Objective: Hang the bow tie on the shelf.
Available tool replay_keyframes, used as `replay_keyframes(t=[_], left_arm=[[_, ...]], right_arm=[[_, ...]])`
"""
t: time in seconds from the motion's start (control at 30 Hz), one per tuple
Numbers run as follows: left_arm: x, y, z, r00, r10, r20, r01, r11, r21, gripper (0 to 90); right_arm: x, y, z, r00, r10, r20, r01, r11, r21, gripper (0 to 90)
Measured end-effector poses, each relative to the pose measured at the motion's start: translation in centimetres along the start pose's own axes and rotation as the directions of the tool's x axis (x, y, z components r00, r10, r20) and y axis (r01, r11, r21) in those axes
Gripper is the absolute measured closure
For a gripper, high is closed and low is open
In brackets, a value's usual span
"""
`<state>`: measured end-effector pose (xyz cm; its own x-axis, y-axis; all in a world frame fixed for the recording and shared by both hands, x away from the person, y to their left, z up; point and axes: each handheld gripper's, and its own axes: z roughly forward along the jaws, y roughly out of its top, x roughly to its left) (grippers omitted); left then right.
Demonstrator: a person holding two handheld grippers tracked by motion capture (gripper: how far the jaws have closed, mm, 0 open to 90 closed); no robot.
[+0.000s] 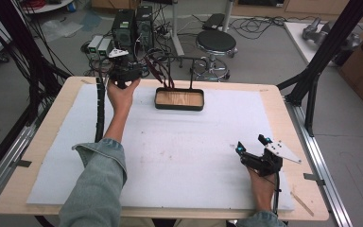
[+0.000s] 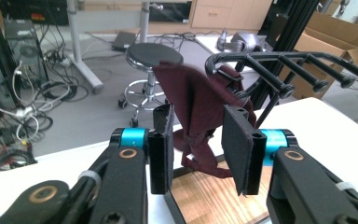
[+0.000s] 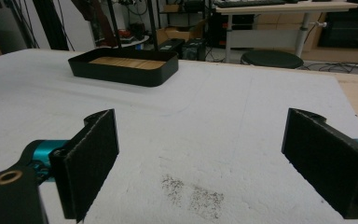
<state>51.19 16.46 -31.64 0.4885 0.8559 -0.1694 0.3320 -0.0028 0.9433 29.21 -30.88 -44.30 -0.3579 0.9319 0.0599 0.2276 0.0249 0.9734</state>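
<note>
Hanging off the black rack (image 2: pixel 279 63) at the far side of the table (image 1: pixel 283 111): a dark red strap (image 2: pixel 193 100), draped over one of the rack's pegs, loose end trailing down toward the wooden-bottomed tray (image 1: pixel 179 100) that forms the rack's base.

Left gripper (image 2: pixel 199 149) is held up at the rack, just in front of the strap. Jaws part open, a moderate gap. In the left gripper view the strap hangs in line with that gap but sits a bit beyond the pads (image 2: pixel 237 140); neither pad presses on it, so nothing gripped. In the high view the left gripper (image 1: pixel 123 71) is at the far left of the tray, the hand wrapped around its body, the strap (image 1: pixel 157 71) just beside it.

Right gripper (image 1: pixel 250 145) rests low at the near right of the table, well apart from rack and strap. Jaws wide open, nothing between them. The right gripper view looks across the white foam mat (image 3: pixel 214 107), with some dark specks on the mat just ahead of the jaws, and the tray (image 3: pixel 126 67) far off at upper left.

Floor behind the table: a round black stool (image 1: pixel 216 41), computer towers (image 1: pixel 132 26), loose cables.
</note>
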Motion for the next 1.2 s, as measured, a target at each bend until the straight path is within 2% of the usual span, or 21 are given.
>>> replay_keyframes(t=[0.17,0.33,0.5,0.63,0.8,0.9,1.03,1.2], left_arm=[[-0.1,0.1,-1.4,0.9979,0.064,-0.013,-0.064,0.9979,0.008,55.5],[0.2,0.3,-3.3,0.9956,0.092,-0.013,-0.092,0.9957,-0.007,52.0],[0.7,0.2,-4.8,0.9955,0.094,-0.010,-0.095,0.9952,-0.025,49.6],[0.9,-0.2,-6.9,0.9948,0.102,-0.003,-0.102,0.9933,-0.054,46.9],[0.9,-0.6,-8.8,0.9922,0.125,0.007,-0.124,0.9895,-0.074,43.6],[0.9,-0.8,-9.6,0.9921,0.126,0.009,-0.124,0.9884,-0.087,40.7],[1.2,-1.5,-11.2,0.9942,0.102,0.033,-0.098,0.9888,-0.113,33.5],[1.3,-2.1,-12.5,0.9936,0.109,0.029,-0.105,0.9866,-0.125,26.9]], right_arm=[[0.1,0.0,0.0,1.0000,0.003,-0.001,-0.003,1.000,0.004,9.9],[0.1,0.0,0.0,1.0000,-0.003,0.003,0.003,1.000,0.005,10.0],[0.0,0.0,0.1,0.9999,-0.011,0.004,0.011,1.000,0.003,10.0],[0.1,0.0,0.1,0.9999,-0.011,0.006,0.011,1.000,0.007,10.0],[0.2,0.0,0.0,0.9999,-0.013,0.005,0.013,1.000,0.010,9.9],[0.2,0.0,0.0,0.9999,-0.014,0.007,0.014,1.000,0.010,9.9],[0.2,0.0,0.0,0.9999,-0.013,0.008,0.013,1.000,0.013,9.9],[0.2,0.0,0.0,0.9998,-0.017,0.011,0.016,1.000,0.012,9.9]])
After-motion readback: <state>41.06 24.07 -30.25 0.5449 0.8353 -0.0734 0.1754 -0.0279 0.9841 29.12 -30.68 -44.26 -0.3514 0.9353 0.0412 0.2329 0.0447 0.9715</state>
